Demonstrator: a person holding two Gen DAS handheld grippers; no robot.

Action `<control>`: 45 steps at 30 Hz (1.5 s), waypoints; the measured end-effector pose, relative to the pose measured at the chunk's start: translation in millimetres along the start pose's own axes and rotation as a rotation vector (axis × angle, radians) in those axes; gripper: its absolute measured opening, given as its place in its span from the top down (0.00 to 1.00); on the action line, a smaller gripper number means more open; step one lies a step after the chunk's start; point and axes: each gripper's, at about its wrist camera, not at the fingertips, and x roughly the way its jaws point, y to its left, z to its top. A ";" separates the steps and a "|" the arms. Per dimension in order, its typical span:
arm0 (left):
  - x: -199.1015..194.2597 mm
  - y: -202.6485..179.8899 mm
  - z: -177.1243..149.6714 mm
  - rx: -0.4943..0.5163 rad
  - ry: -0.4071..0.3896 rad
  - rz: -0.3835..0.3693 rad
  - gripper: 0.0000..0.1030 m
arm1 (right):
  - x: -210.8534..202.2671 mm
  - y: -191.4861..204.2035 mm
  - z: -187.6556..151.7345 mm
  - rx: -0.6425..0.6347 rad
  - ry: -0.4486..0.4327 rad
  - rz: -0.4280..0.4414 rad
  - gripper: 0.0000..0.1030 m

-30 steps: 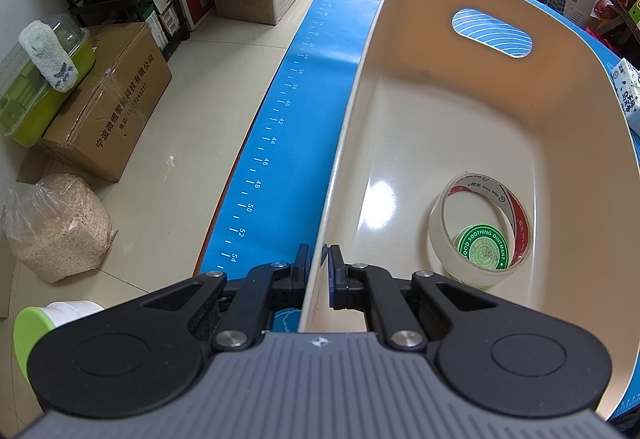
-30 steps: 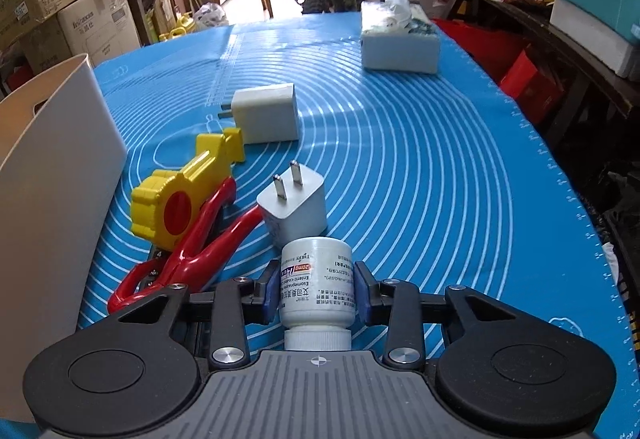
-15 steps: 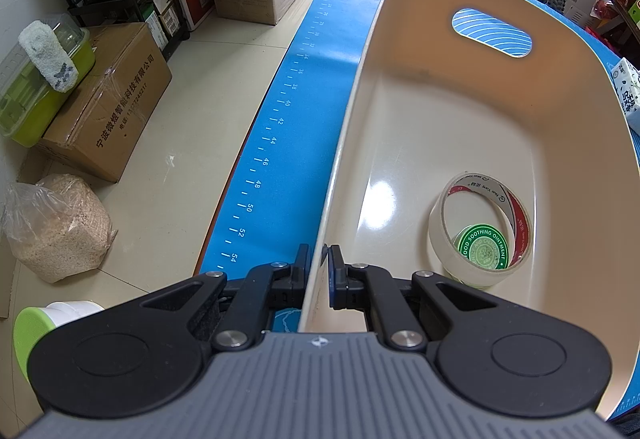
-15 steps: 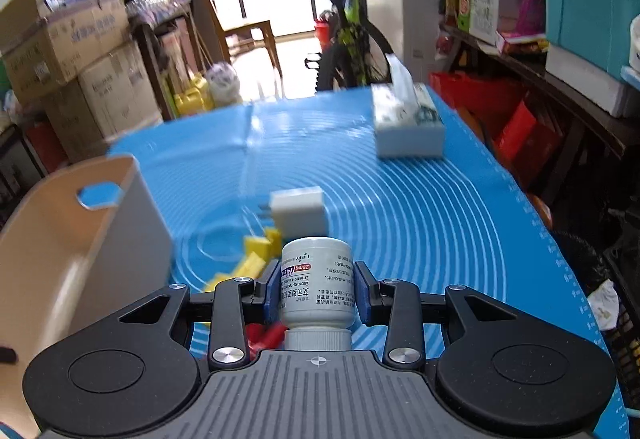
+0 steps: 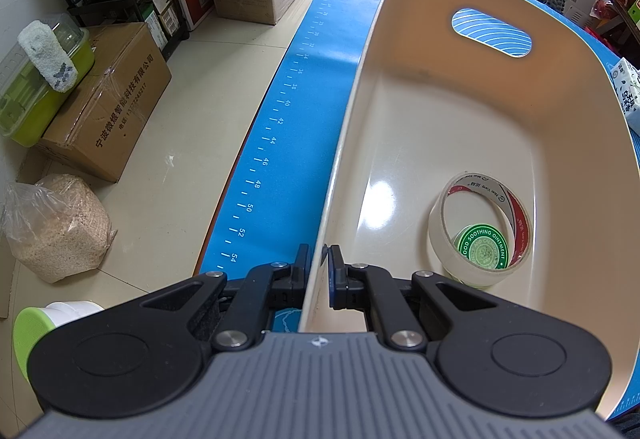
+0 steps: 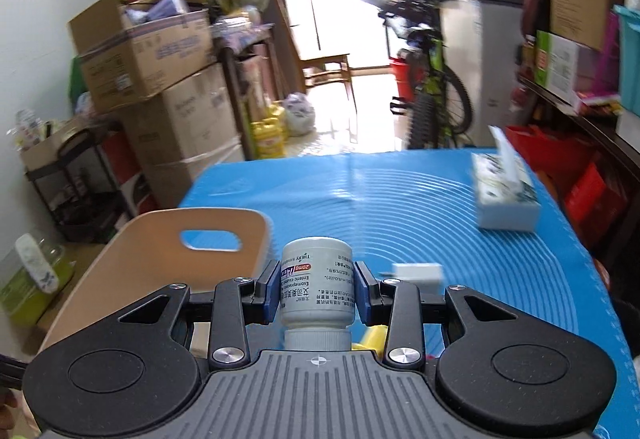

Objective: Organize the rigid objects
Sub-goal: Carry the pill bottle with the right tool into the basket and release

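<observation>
A cream plastic bin [image 5: 560,51] stands on the blue mat [image 5: 280,143]. My left gripper [image 5: 319,259] is shut on the bin's near left rim. Inside the bin lies a roll of clear tape [image 5: 480,227] with a green ointment tin [image 5: 482,248] inside its ring. My right gripper [image 6: 316,285] is shut on a white pill bottle [image 6: 318,283], held cap toward the camera, high above the mat. The bin [image 6: 168,239] is ahead and to the left of it. A white charger [image 6: 418,273] lies just past the right finger.
A tissue box [image 6: 506,199] stands at the mat's [image 6: 400,199] far right. A yellow object [image 6: 374,337] peeks out below the bottle. Cardboard boxes [image 5: 108,99], a shelf and a sack stand on the floor left of the table. A bicycle [image 6: 432,95] stands beyond the table.
My right gripper has risen with the bottle and swung left toward the bin; the chargers and clamps dropped out of view. My left gripper and the bin have not moved.
</observation>
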 end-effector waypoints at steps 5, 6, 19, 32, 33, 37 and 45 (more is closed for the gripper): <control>0.0 -0.2 0.1 0.000 0.000 0.000 0.90 | 8.6 29.7 0.7 -0.062 0.006 0.048 0.57; 0.0 -0.2 0.1 0.000 0.000 0.000 0.90 | 10.7 35.1 0.5 -0.069 0.010 0.058 0.57; 0.6 -1.4 0.1 0.001 0.000 0.001 0.91 | 38.0 104.4 -25.6 -0.214 0.139 0.138 0.57; 0.7 -1.6 0.3 0.001 0.001 0.002 0.91 | 65.9 135.6 -52.5 -0.301 0.305 0.144 0.57; 0.7 -1.6 0.3 0.001 0.000 0.002 0.91 | 66.4 136.0 -52.2 -0.304 0.312 0.144 0.57; 0.8 -1.9 0.2 0.001 0.001 0.002 0.91 | 69.5 134.4 -51.6 -0.292 0.344 0.134 0.55; 0.9 -2.7 1.4 0.004 0.002 0.002 0.90 | 53.2 111.9 -36.6 -0.196 0.269 0.207 0.41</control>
